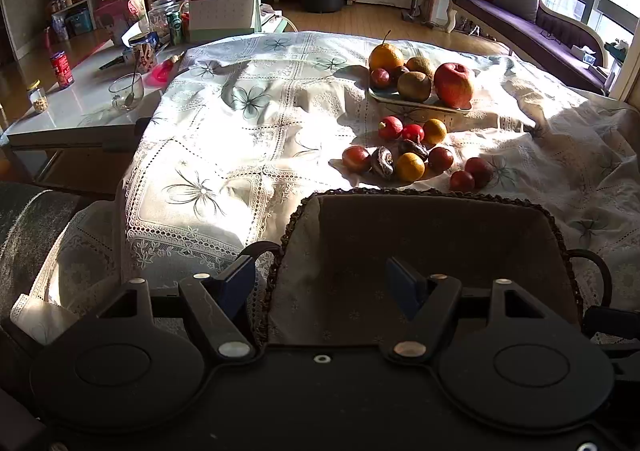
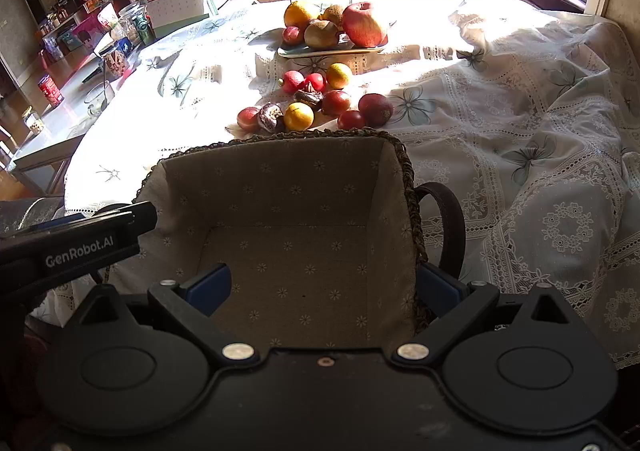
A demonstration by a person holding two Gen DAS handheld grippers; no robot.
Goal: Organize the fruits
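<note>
Sunlit tabletop cloth (image 2: pixel 520 123): loose fruits (image 2: pixel 316 103) at frame centre, beyond the empty basket (image 2: pixel 288 235). Right tongs (image 2: pixel 324 283) and left tongs (image 1: pixel 320 283) both apart, holding nothing; neither clearly nearer.

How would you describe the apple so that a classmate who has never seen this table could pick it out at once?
Start at the basket near the grippers and look past the loose fruit on the tablecloth to the tray. The apple stands at its right end, beside a kiwi. It is the biggest fruit there, and the only large red one.
</note>
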